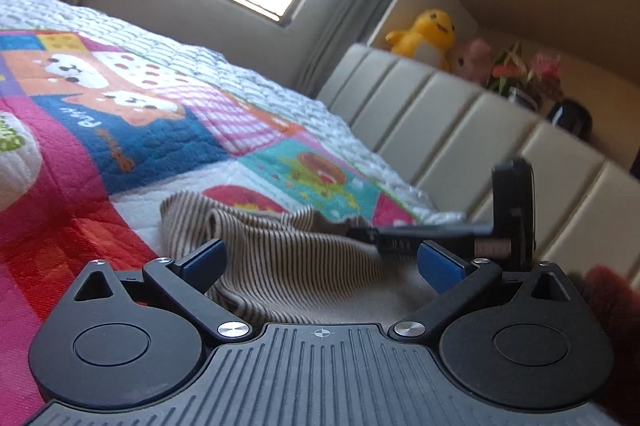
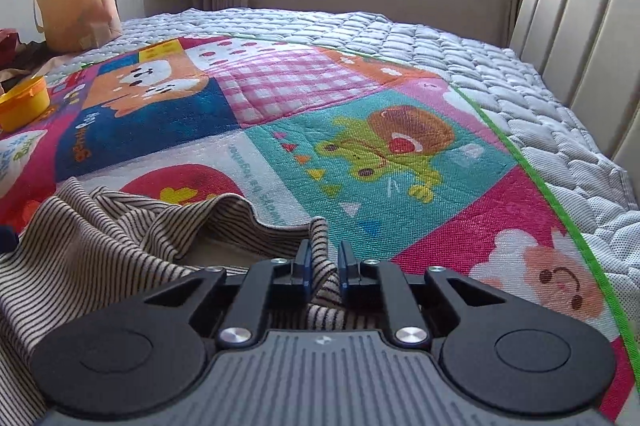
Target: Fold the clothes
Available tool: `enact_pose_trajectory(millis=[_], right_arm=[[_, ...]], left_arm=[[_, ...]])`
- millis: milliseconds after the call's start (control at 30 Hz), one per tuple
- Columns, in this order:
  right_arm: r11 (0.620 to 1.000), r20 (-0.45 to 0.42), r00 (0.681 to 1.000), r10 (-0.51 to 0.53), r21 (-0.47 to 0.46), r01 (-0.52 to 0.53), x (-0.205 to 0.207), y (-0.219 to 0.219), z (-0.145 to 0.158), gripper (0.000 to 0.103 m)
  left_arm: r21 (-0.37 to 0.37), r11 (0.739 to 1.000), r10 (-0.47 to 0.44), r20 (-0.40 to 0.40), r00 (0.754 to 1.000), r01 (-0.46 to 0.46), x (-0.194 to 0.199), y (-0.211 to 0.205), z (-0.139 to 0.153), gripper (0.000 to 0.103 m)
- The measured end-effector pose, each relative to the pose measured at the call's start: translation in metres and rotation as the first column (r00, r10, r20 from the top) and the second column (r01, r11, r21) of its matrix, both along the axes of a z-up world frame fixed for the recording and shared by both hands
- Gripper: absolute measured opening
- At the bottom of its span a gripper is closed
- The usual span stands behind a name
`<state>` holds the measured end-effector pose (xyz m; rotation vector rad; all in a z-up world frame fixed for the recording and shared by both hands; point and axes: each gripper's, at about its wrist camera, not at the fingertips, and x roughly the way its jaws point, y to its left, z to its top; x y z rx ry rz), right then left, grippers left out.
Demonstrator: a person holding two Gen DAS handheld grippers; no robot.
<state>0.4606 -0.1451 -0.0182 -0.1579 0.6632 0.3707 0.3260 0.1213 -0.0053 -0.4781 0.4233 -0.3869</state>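
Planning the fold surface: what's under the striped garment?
The striped garment lies on the colourful cartoon play mat, over a grey quilted bed cover. Whatever is beneath its bunched folds is hidden.

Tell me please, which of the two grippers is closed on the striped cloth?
The right gripper: its blue pads pinch a fold of the striped cloth. The left gripper stands wide open above it, gripping nothing.

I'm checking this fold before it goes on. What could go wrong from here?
1. The right gripper pinches only a narrow ridge of the striped garment, so the cloth may slip out when pulled.
2. The left gripper is open above the garment without a hold; lifting one-sided could bunch it further.
3. The garment lies crumpled on the play mat, so a fold now may come out uneven.
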Motion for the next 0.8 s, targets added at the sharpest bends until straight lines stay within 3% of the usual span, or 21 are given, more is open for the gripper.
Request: enact_pose_trajectory(millis=[67,167,333,500,667,800], right_arm=[[0.999,0.042,0.999,0.015,0.032,-0.016,-0.017,-0.008,0.013,0.01],[0.992,0.092,0.995,0.044,0.113,-0.054,-0.054,-0.024,0.043,0.01],[0.965,0.169,0.981,0.09,0.228,-0.127,-0.148,-0.053,0.085,0.009],[0.969,0.122,0.984,0.132,0.193,-0.154,-0.227,-0.062,0.076,0.009],[0.965,0.055,0.979,0.197,0.164,-0.203,-0.284,-0.069,0.055,0.011],[0.957,0.08,0.981,0.177,0.219,-0.191,-0.318,-0.091,0.063,0.038]], left_arm=[[-0.02,0.998,0.053,0.015,0.999,-0.052,-0.009,0.015,0.011,0.103],[0.018,0.995,0.093,0.026,0.995,-0.093,-0.032,0.031,0.024,0.103],[0.015,0.998,0.057,0.0,0.998,-0.057,-0.074,0.055,0.035,0.103],[-0.033,0.996,0.087,-0.04,0.995,-0.089,-0.11,0.066,0.046,0.103],[-0.004,0.998,0.062,-0.064,0.996,-0.062,-0.134,0.058,0.06,0.103],[0.012,1.0,0.014,-0.135,0.991,-0.013,-0.146,0.048,0.056,0.103]])
